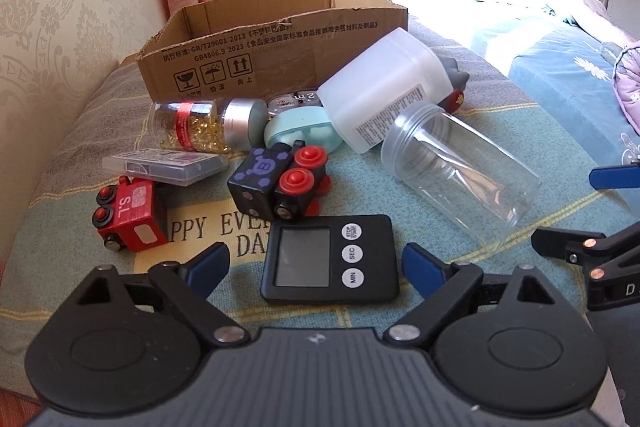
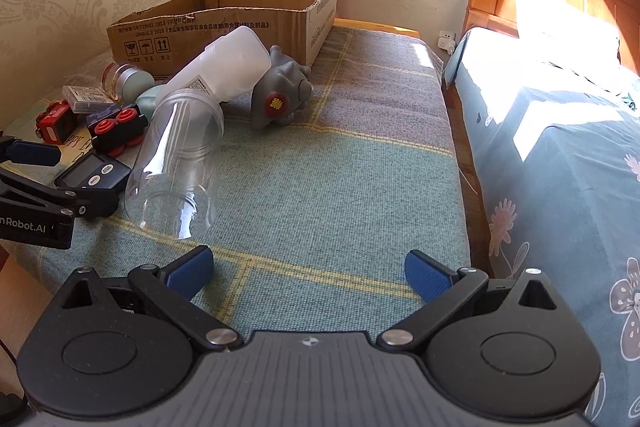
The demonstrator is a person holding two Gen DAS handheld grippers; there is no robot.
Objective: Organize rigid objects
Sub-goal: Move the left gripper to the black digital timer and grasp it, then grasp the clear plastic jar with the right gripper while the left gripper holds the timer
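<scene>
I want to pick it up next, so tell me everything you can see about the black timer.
The black timer is a flat rectangular plastic slab lying face up on the blanket, just ahead of the open left gripper. It has a blank grey screen and three round white buttons marked STOP/START, SEC and MIN. Nothing grips it; the black toy train sits just behind it.

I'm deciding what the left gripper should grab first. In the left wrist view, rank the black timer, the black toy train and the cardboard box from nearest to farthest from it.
1. Black timer: between the open fingers of the left gripper.
2. Black toy train: just behind the timer.
3. Cardboard box: farthest, at the back by the wall.
</scene>
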